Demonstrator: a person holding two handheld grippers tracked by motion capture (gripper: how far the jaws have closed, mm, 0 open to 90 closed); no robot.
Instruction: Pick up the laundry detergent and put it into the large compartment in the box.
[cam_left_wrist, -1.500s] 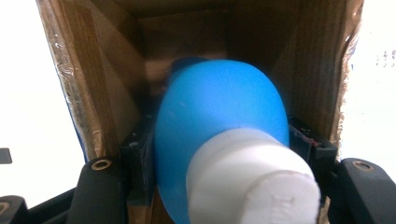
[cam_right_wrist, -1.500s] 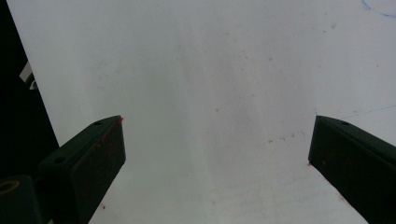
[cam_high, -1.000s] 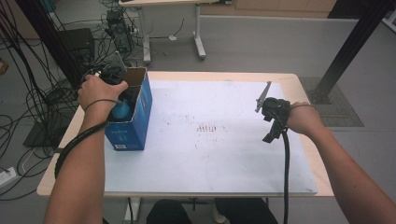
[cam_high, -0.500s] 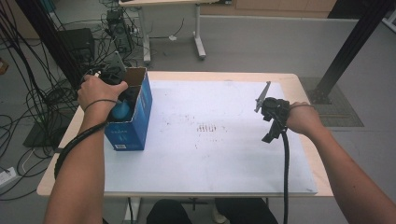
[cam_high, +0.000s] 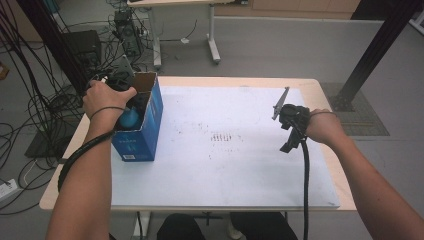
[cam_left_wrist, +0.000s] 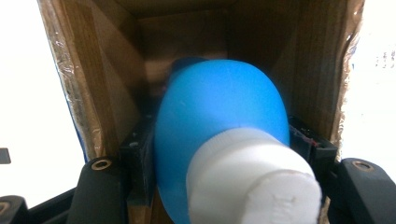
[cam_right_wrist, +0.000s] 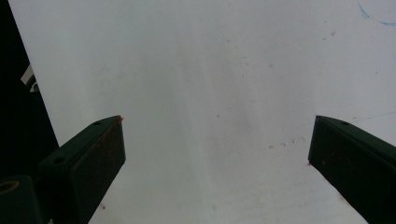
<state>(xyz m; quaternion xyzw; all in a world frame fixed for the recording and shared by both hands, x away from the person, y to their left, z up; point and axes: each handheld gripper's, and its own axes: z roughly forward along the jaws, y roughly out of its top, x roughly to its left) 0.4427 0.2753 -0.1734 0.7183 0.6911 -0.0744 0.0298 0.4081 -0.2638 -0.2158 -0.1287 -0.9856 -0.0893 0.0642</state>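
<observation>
Nothing moved; white table (cam_high: 225, 170), cabled grey floor (cam_high: 280, 45).

Your left gripper (cam_left_wrist: 219, 154) has black jaws around a blue bottle (cam_left_wrist: 219, 121) with a white cap (cam_left_wrist: 254, 179). The box (cam_high: 142, 135) is blue outside, brown inside. The surface (cam_high: 225, 165) is white with dark specks.

My counter (cam_high: 320, 90) is pale wood under a white mat (cam_high: 225, 170) with reddish specks (cam_high: 223, 136) near its middle. Black cables (cam_high: 30, 110) tangle on the grey floor (cam_high: 280, 50) to my left. Beyond stands another table's leg (cam_high: 212, 35), and a black post (cam_high: 380, 45) slants at far right.
</observation>
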